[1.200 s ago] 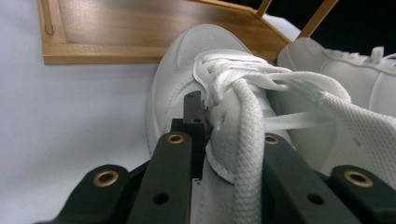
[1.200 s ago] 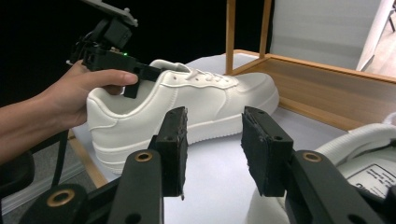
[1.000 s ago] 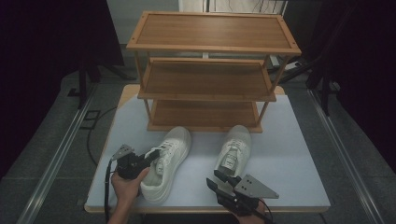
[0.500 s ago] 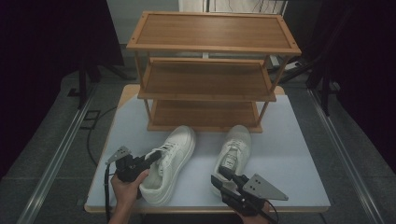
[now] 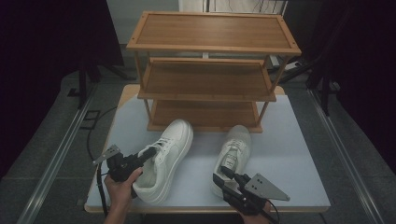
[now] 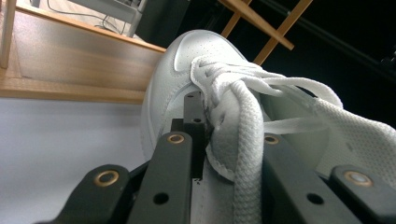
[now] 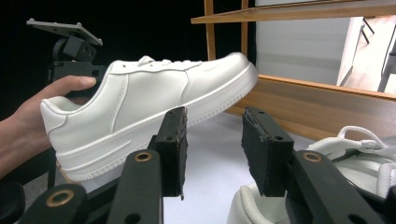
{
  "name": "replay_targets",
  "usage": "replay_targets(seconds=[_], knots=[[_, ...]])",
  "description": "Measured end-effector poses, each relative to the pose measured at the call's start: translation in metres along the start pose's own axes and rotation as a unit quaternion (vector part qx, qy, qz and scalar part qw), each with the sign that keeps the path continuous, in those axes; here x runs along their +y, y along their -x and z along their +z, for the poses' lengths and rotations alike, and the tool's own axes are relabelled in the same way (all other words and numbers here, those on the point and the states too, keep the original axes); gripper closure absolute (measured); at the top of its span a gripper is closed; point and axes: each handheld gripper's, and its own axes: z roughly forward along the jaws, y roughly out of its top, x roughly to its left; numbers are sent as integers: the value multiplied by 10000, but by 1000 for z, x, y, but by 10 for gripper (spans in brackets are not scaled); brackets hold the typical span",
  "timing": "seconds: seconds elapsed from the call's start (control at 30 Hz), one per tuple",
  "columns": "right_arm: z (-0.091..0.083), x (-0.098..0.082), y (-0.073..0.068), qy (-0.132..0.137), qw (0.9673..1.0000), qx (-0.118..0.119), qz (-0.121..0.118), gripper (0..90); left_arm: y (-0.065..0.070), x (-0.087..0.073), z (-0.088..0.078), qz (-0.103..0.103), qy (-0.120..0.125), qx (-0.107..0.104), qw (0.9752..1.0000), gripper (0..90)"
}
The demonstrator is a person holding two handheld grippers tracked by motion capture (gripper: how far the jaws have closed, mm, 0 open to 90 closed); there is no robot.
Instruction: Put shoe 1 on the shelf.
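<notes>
Jaws of the left gripper (image 5: 148, 154) clamp the left sneaker's (image 5: 168, 158) tongue.

Each black gripper (image 5: 148, 154) has brass-ringed screw holes, a trailing cable and a grey three-cornered plate.

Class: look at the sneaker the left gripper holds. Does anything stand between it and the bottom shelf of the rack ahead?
Nothing visible does. The left sneaker, clamped at its tongue by the left gripper, points toe-first at the bottom shelf, with bare table between. The right sneaker lies off to the side.
</notes>
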Motion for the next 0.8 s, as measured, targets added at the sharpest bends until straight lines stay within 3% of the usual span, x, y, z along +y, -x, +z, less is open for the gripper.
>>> replay_targets(seconds=[0.37, 0.57, 0.8], knots=[[-1, 1, 4, 30, 10000, -55, 36, 606, 8, 12, -12, 90, 246, -42, 9996, 819], [-1, 1, 4, 49, 9999, -101, 51, 606, 18, 22, -19, 10, 450, -276, 9986, 819], [-1, 2, 5, 81, 9999, -119, 64, 607, 33, 40, -19, 95, 581, -449, 9973, 819]])
